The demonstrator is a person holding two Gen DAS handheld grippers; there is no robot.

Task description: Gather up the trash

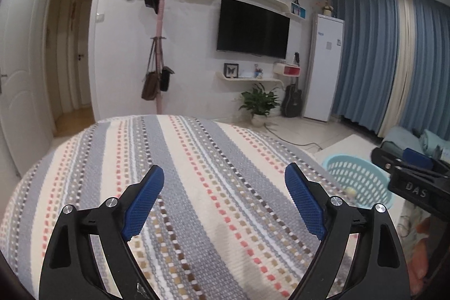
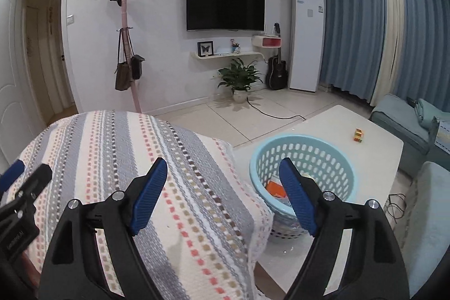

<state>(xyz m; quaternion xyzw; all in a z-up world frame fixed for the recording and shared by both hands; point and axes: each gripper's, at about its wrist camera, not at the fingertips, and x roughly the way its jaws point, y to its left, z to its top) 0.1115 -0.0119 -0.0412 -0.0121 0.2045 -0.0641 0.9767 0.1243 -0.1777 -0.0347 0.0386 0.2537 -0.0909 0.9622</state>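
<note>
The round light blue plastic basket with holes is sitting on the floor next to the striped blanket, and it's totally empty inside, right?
Not quite. The round light blue plastic basket with holes is not empty: the right wrist view shows an orange piece and other bits lying at its bottom. The rest holds: it sits on the floor next to the striped blanket.

- Left wrist view: sits low and close over the striped blanket (image 1: 197, 187), looks forward along its own fingers at the TV (image 1: 252, 27) wall; laundry basket (image 1: 357, 182) at right edge.
- Right wrist view: same heading, set further right, blanket (image 2: 140, 173) left, basket (image 2: 303, 159) and white table (image 2: 351, 131) ahead.
- Shared: blanket, basket, TV (image 2: 225, 3), coat rack (image 1: 160, 47), curtains (image 2: 365, 18).
</note>
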